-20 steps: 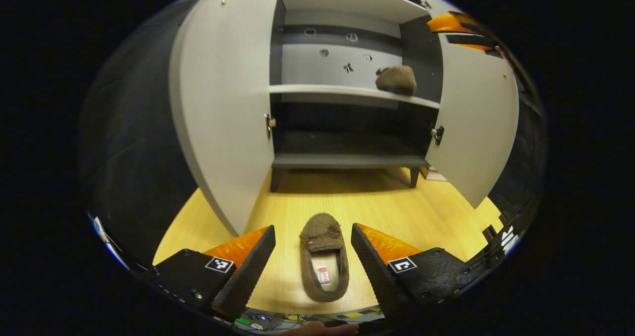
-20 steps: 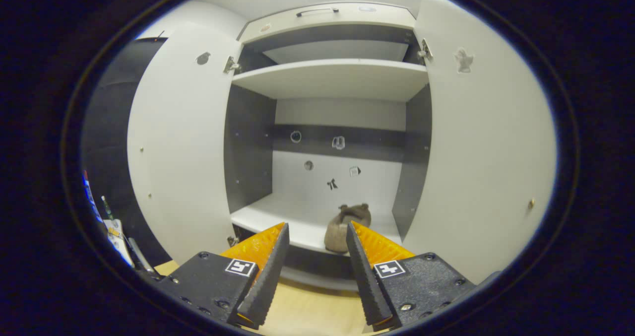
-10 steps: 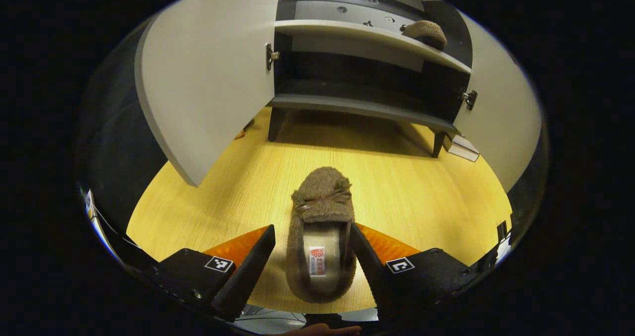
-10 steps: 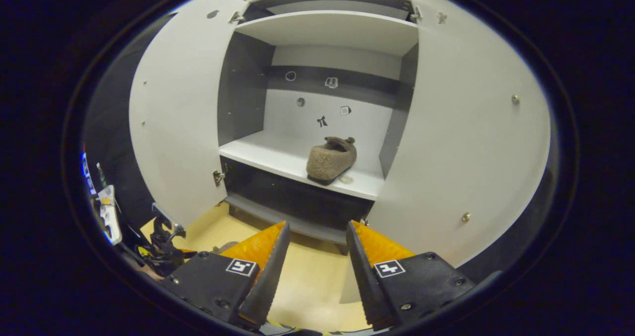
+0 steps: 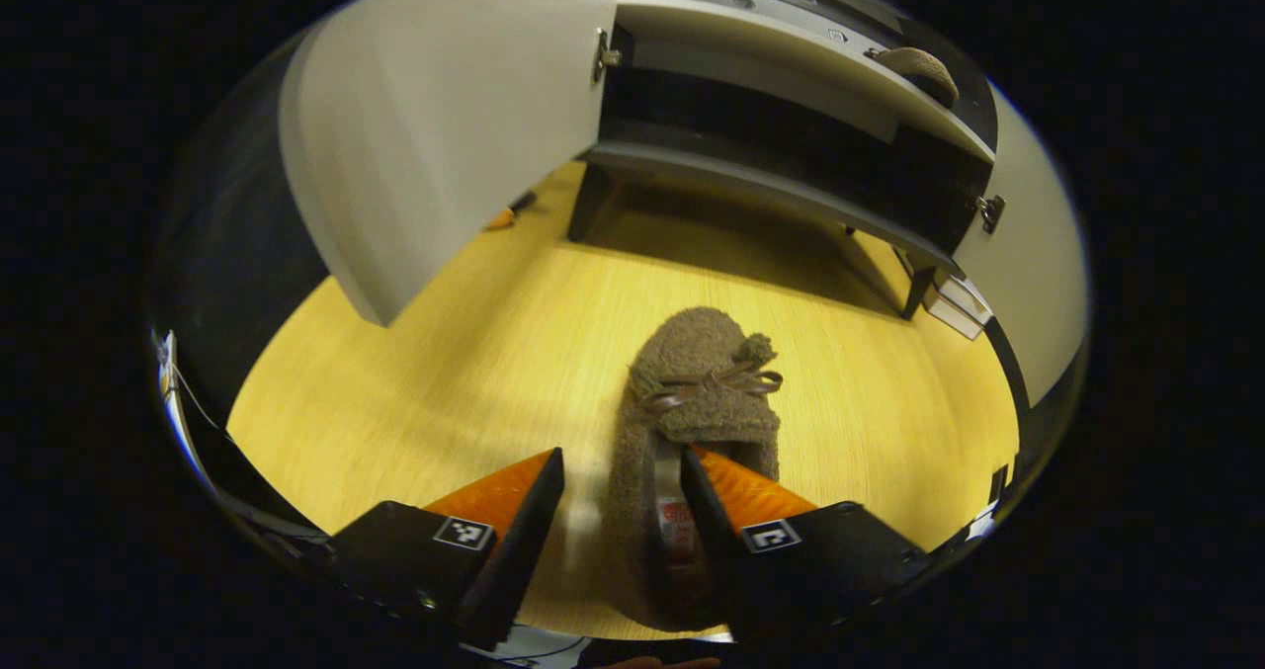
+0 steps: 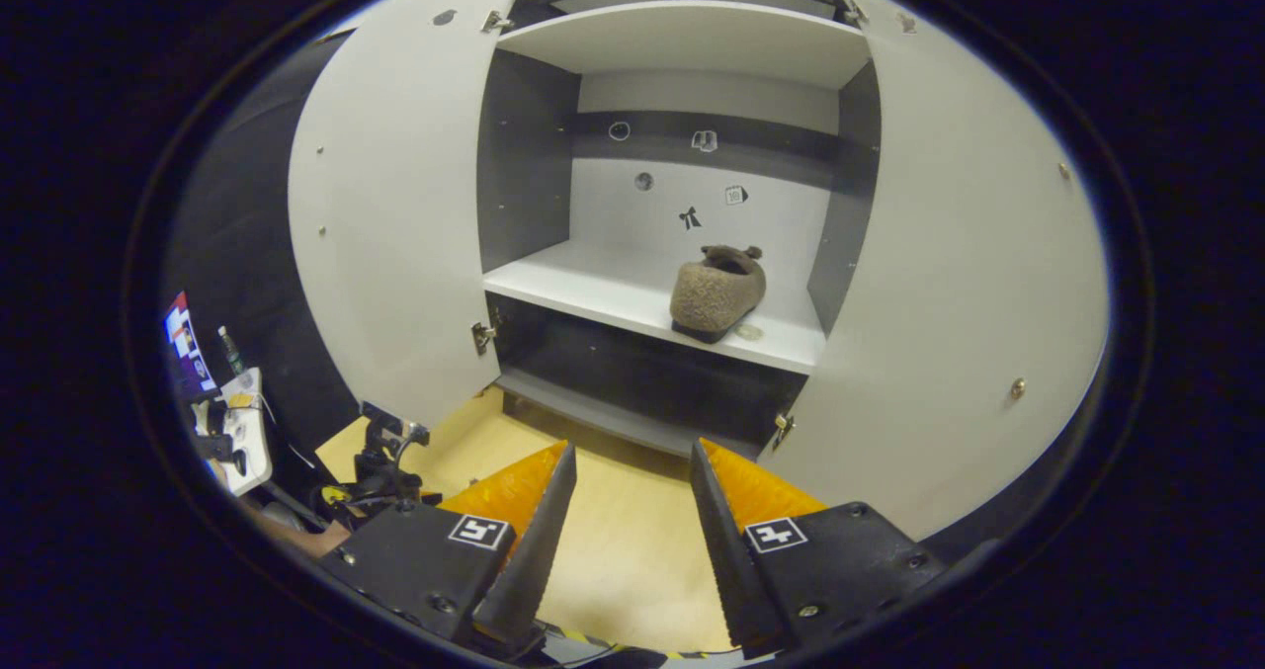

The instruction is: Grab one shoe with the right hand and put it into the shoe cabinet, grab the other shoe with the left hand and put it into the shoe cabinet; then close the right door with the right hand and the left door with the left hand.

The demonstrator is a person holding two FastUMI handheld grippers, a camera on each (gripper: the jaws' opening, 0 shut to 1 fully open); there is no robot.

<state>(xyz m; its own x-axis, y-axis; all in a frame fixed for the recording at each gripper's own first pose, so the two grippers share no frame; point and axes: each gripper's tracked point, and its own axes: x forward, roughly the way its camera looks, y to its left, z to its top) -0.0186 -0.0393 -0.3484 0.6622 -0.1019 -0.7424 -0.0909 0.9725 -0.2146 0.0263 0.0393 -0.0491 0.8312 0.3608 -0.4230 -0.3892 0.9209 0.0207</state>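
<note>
The left hand-held gripper [image 5: 621, 511] has dropped, open, one finger inside the floor shoe [image 5: 692, 432]; right hand-held gripper [image 6: 625, 511] open; other shoe [image 6: 718, 292] near the shelf's [image 6: 593, 289] right end.

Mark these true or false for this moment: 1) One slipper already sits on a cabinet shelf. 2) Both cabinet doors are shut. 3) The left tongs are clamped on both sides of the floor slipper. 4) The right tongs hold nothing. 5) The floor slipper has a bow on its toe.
1) True: a slipper rests on the white shelf of the cabinet.
2) False: the left door and right door both stand open.
3) False: the left tongs are open; one finger reaches into the floor slipper, the other is beside it.
4) True: the right tongs are open and hold nothing.
5) True: a bow lies across its toe.
</note>
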